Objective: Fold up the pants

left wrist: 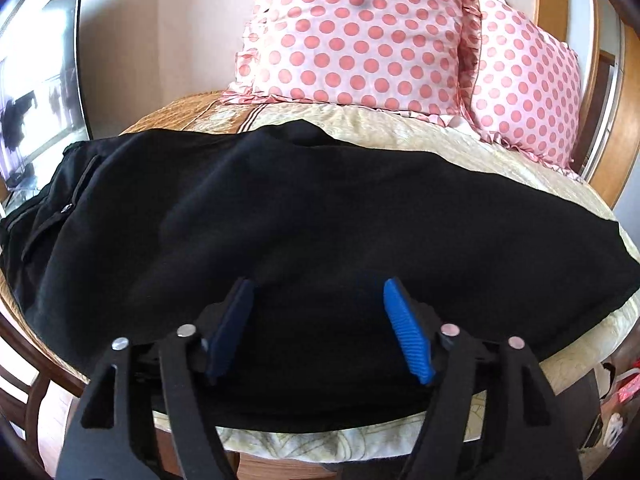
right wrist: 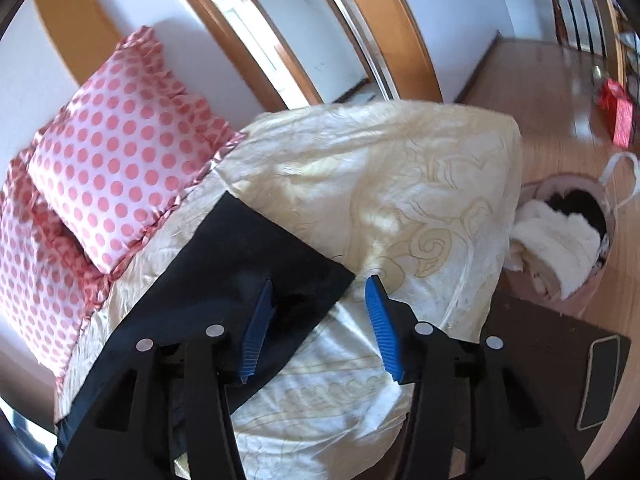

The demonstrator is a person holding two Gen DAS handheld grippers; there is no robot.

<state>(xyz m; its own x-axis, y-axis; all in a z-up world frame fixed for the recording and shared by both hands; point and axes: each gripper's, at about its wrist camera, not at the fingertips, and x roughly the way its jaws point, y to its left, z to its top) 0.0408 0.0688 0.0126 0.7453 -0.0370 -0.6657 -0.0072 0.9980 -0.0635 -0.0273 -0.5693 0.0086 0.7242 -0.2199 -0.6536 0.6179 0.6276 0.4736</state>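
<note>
Black pants (left wrist: 304, 216) lie lengthwise across a cream bedspread (left wrist: 500, 148), the waistband with its button at the left. My left gripper (left wrist: 318, 292) hovers over their near edge with the blue pads (left wrist: 408, 336) apart and nothing pinched between them. In the right wrist view the leg end of the pants (right wrist: 248, 256) lies flat on the bedspread (right wrist: 400, 184). My right gripper (right wrist: 320, 288) stands open over the hem corner; a small raised tuft of cloth sits between the pads, which do not press on it.
Two pink polka-dot pillows (left wrist: 360, 32) lean at the head of the bed. A laundry basket (right wrist: 568, 240) with white and black clothes stands on the wooden floor at the right, a dark mat (right wrist: 560, 344) beside it. A red bag (right wrist: 620, 112) sits farther off.
</note>
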